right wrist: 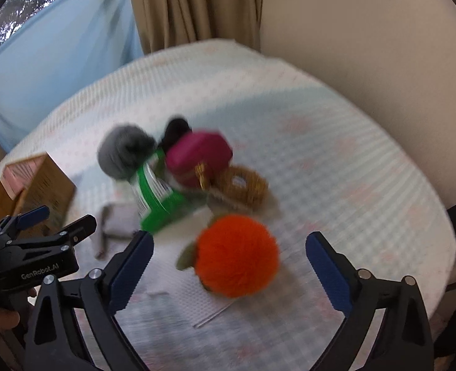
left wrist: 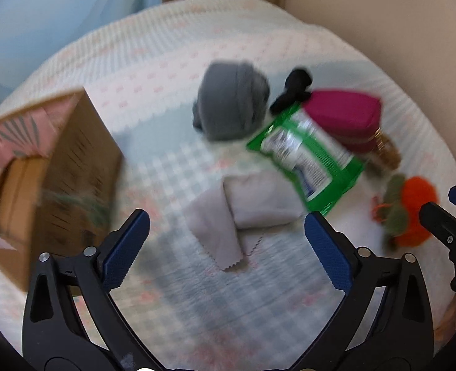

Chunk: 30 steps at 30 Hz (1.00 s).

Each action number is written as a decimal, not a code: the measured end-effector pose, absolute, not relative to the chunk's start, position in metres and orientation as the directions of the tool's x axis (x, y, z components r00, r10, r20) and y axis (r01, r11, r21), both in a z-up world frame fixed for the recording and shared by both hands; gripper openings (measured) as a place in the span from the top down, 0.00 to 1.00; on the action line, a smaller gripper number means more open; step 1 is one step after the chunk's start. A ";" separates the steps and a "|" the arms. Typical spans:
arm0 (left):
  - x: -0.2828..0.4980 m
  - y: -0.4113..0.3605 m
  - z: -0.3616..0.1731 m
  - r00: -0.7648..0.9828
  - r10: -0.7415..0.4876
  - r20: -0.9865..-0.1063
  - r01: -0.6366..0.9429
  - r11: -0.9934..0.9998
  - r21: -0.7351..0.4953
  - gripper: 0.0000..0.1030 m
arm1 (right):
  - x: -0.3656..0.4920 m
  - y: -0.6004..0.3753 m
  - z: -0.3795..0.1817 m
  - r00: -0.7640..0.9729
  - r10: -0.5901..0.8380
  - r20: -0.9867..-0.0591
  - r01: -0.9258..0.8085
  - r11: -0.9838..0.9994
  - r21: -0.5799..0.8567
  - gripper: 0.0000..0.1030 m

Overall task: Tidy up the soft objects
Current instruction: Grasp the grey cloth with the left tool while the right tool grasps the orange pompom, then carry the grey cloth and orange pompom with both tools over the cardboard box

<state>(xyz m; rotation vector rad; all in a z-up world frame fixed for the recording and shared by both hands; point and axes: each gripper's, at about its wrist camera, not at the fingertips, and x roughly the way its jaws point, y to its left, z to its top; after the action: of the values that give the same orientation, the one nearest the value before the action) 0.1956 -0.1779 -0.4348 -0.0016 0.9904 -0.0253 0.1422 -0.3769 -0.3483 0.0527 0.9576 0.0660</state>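
I am hovering both sets of jaws over a round table (left wrist: 289, 318) spread with a checked cloth, and both are standing spread wide with nothing between the pads.

The largest thing here is the cardboard box (left wrist: 57, 167) at the left, its top open and a pink flap showing; I am judging it as the place the soft things belong. It is stiff and light, and its printing is too blurred for me to read.

Far of centre the grey rolled garment (left wrist: 231, 105) is sitting in a thick bundle. It looks squashy, so I would take it across the middle of the roll. To its right the green packet (left wrist: 308, 151) is lying flat, slick and crinkly, best pinched at an edge; its white label is unreadable. The magenta pouch (left wrist: 345, 114) is lying just beyond it, touching it, firm-sided but yielding.

My left gripper (left wrist: 228, 247) is pointing at the pale grey folded cloth (left wrist: 243, 213) near me. It is limp and thin, so I would pinch the thick fold.

My right gripper (right wrist: 229, 266) is framing the orange fluffy ball (right wrist: 237, 256) at the near right, light and springy, fit for a gentle squeeze around its body.

The small black item (left wrist: 292, 89) is too blurred to name.

On the left gripper's body, seen from the right wrist, I am reading "GenRobot.AI".
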 end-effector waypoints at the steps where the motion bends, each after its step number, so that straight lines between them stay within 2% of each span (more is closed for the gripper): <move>1: 0.196 -0.178 -0.443 0.544 -0.019 -0.839 0.020 1.000 -0.009 0.05 | 0.144 -0.377 -0.357 0.566 0.088 -0.820 -0.042 0.996 0.077 0.08; 7: 0.208 -0.180 -0.472 0.532 -0.030 -0.846 0.035 0.999 -0.013 0.13 | 0.150 -0.375 -0.384 0.543 0.128 -0.830 -0.095 0.991 0.090 0.09; 9: 0.211 -0.182 -0.479 0.524 -0.041 -0.851 0.051 0.999 -0.016 0.20 | 0.153 -0.374 -0.390 0.536 0.145 -0.832 -0.114 0.989 0.099 0.16; 13: 0.216 -0.192 -0.484 0.515 -0.053 -0.855 0.076 0.997 -0.016 0.25 | 0.160 -0.374 -0.399 0.519 0.160 -0.840 -0.118 0.986 0.115 0.26; 19: 0.215 -0.203 -0.483 0.514 -0.067 -0.855 0.106 0.994 -0.014 0.49 | 0.167 -0.377 -0.405 0.510 0.165 -0.844 -0.096 0.986 0.135 0.42; 21: 0.213 -0.209 -0.482 0.508 -0.087 -0.857 0.128 0.991 -0.025 0.67 | 0.169 -0.378 -0.404 0.515 0.160 -0.842 -0.098 0.987 0.128 0.46; 24: 0.214 -0.221 -0.478 0.506 -0.083 -0.858 0.157 0.988 -0.002 0.80 | 0.173 -0.375 -0.403 0.525 0.150 -0.838 -0.107 0.988 0.109 0.50; 27: 0.218 -0.223 -0.475 0.504 -0.088 -0.859 0.155 0.988 -0.010 0.88 | 0.178 -0.375 -0.404 0.527 0.157 -0.835 -0.110 0.987 0.116 0.56; 30: 0.223 -0.219 -0.470 0.503 -0.103 -0.858 0.133 0.990 -0.041 0.90 | 0.179 -0.376 -0.401 0.539 0.156 -0.828 -0.111 0.987 0.114 0.62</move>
<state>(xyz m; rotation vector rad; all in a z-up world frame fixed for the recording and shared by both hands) 0.2228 -0.2186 -0.4702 0.0317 1.0343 -0.1421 0.1786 -0.3763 -0.4006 0.0494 0.9894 0.1590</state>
